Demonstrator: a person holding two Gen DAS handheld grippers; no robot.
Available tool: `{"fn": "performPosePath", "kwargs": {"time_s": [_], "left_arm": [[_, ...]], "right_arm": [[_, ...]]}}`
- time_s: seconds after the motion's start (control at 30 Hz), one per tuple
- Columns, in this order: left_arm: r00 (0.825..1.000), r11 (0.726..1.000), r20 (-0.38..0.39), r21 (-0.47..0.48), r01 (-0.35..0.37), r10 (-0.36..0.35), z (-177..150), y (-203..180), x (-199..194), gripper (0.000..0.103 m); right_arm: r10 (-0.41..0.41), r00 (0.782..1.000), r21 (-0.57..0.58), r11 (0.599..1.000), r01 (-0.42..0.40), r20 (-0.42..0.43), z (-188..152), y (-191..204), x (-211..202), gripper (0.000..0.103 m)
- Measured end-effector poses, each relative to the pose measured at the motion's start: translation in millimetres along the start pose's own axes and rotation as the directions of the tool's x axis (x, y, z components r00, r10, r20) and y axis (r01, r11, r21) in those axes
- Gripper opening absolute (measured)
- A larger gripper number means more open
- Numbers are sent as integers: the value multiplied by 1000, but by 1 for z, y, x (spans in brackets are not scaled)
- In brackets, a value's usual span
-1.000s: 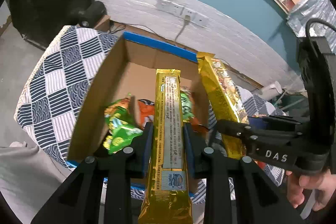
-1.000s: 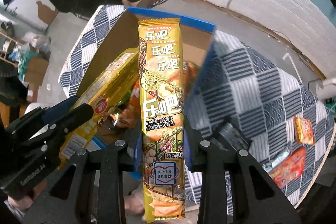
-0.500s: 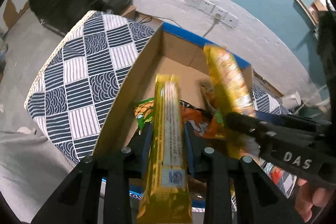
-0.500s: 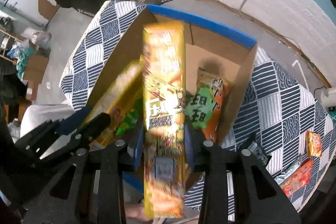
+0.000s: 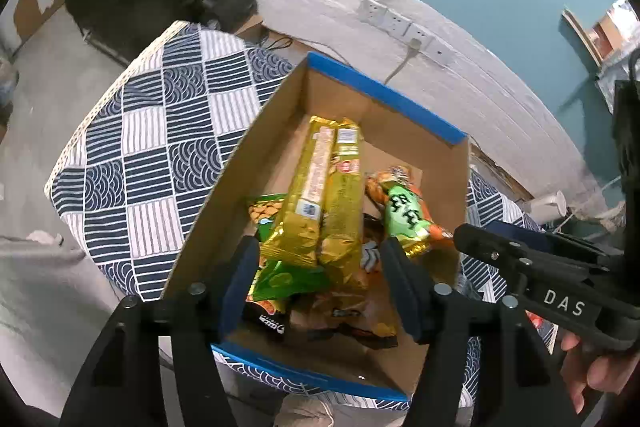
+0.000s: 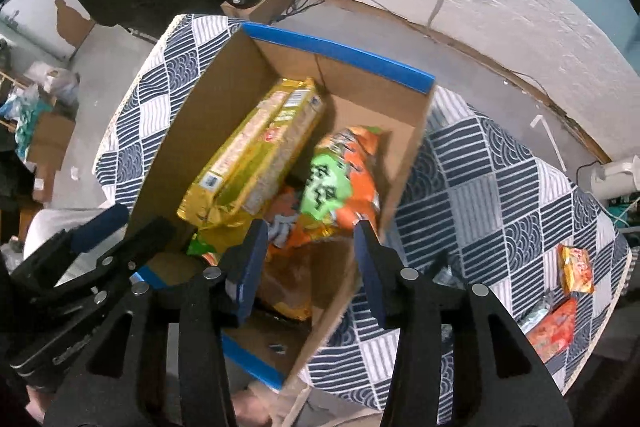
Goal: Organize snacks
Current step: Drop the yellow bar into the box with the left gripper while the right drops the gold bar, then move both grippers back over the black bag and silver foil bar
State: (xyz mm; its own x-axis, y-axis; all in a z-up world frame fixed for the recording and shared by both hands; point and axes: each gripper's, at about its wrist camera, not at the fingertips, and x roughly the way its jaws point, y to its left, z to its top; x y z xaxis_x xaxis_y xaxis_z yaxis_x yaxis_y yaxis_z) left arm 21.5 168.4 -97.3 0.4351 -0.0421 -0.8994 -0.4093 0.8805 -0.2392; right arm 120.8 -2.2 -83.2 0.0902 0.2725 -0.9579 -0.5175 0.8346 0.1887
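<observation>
Two long golden snack packs (image 5: 320, 195) (image 6: 256, 151) are seen lying side by side in the cardboard box (image 5: 224, 195) (image 6: 404, 163), tilted over the other snacks, their far ends close to the blue-edged far wall. Just beside them an orange bag with a green label (image 5: 404, 215) (image 6: 340, 179) is laid against the right wall. Beneath the golden packs a green bag (image 5: 280, 279) and darker wrappers are half buried, and their print cannot be made out; the near part of the box floor is hidden behind the tongs in both views.

The left tongs (image 5: 316, 287) are held wide apart above the near end of the box, with nothing gripped between them. The right tongs (image 6: 308, 267) are likewise spread wide and empty, over the box's near right corner; whether the wall is touched cannot be told.

The box is set on a counter covered by a blue and white patterned cloth (image 5: 152, 155) (image 6: 480, 187). Well apart from the box, at the cloth's right edge, a few small orange packets (image 6: 576, 267) are left lying, one partly cut off by the lens rim.
</observation>
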Motion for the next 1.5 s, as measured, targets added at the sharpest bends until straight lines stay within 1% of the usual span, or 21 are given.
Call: {"fn": "performPosePath", "kwargs": {"time_s": [0.03, 0.1, 0.13, 0.2, 0.3, 0.37, 0.4, 0.47, 0.5, 0.6, 0.7, 0.8, 0.93, 1.07, 1.23, 1.37, 1.4, 1.5], "left_arm": [[1000, 1000, -3, 17, -4, 4, -1, -6, -1, 68], [1000, 999, -9, 37, 7, -7, -3, -14, -2, 72], [1000, 999, -11, 46, 11, -11, -5, -18, -2, 73], [1000, 998, -22, 59, 13, -12, -7, -25, -2, 74], [999, 994, -43, 102, 35, -31, -13, -43, -2, 74], [998, 991, -48, 128, 35, -30, -17, -53, -2, 77], [998, 990, -53, 138, 37, -30, -19, -59, -2, 79], [998, 988, -59, 149, 46, -37, -23, -68, -1, 80], [997, 987, -64, 152, 53, -44, -25, -72, -2, 80], [994, 981, -89, 179, 74, -59, -33, -90, 0, 80], [990, 976, -119, 194, 99, -76, -42, -107, 2, 80], [983, 970, -162, 208, 123, -89, -53, -126, 7, 80], [977, 962, -192, 237, 134, -89, -65, -150, 11, 80], [975, 955, -207, 265, 133, -79, -75, -169, 15, 80], [964, 952, -257, 274, 138, -66, -90, -187, 32, 80], [964, 951, -265, 297, 89, -7, -98, -202, 52, 80], [964, 950, -267, 305, 65, 20, -101, -206, 60, 80], [960, 947, -276, 319, 41, 51, -106, -214, 75, 80]], "right_arm": [[-3, 1000, 1, 1000, 3, 0, -2, -2, -1, 45], [-14, 1000, 2, 1000, 14, 2, -6, -9, -5, 52], [-18, 1000, 3, 1000, 18, 6, -8, -12, -7, 53], [-27, 1000, 1, 1000, 27, 14, -13, -19, -12, 54], [-35, 999, 5, 999, 35, 20, -24, -34, -20, 54], [-44, 999, 11, 999, 44, 23, -30, -44, -25, 54], [-53, 998, 14, 999, 53, 25, -35, -51, -28, 58], [-72, 997, 19, 997, 71, 31, -42, -64, -33, 65], [-80, 996, 22, 997, 79, 33, -46, -70, -35, 66], [-94, 995, 49, 995, 92, 35, -58, -94, -43, 66], [-105, 994, 104, 989, 101, 34, -73, -123, -51, 66], [-115, 993, 144, 983, 109, 28, -87, -147, -55, 66], [-131, 991, 200, 972, 126, 13, -112, -180, -58, 66], [-166, 986, 230, 960, 163, -6, -136, -209, -58, 66], [-180, 983, 284, 941, 185, -46, -164, -247, -53, 66], [-187, 980, 322, 926, 197, -61, -183, -270, -51, 66], [-188, 980, 331, 923, 198, -63, -187, -276, -51, 66], [-186, 979, 361, 910, 202, -78, -199, -292, -48, 66]]}}
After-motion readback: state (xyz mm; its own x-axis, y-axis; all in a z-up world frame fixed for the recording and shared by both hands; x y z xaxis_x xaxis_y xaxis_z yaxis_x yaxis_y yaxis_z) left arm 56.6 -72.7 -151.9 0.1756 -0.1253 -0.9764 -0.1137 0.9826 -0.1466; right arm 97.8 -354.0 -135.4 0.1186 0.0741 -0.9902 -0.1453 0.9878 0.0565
